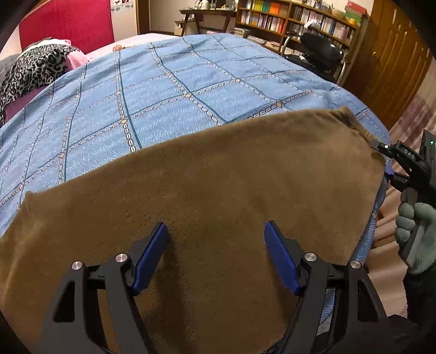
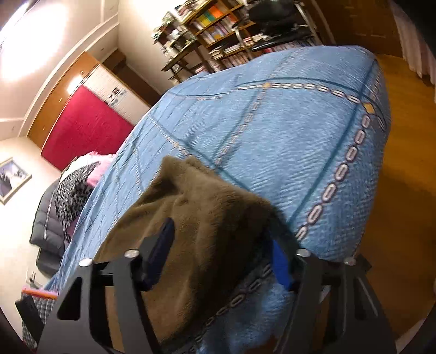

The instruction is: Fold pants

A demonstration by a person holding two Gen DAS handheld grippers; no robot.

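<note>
Pants (image 1: 207,190) on bedspread (image 1: 163,89) — bookshelf (image 1: 294,19) behind

I am working in a lived-in home bedroom. A bed under a blue woven bedspread with chain-pattern stripes (image 1: 169,89) fills my view, with a leopard-print cloth (image 1: 32,70) and pink bedding (image 1: 75,58) heaped at its far end. Behind it stands a tall wooden bookshelf packed with colourful books (image 1: 294,19), a small wooden side table (image 1: 204,16) and a black office chair (image 1: 321,51). Brown wooden closet doors (image 1: 392,60) line one wall, a red panel (image 2: 87,128) and a framed picture (image 2: 12,178) hang on another, and the floor is orange-brown wood (image 2: 403,163).
</note>
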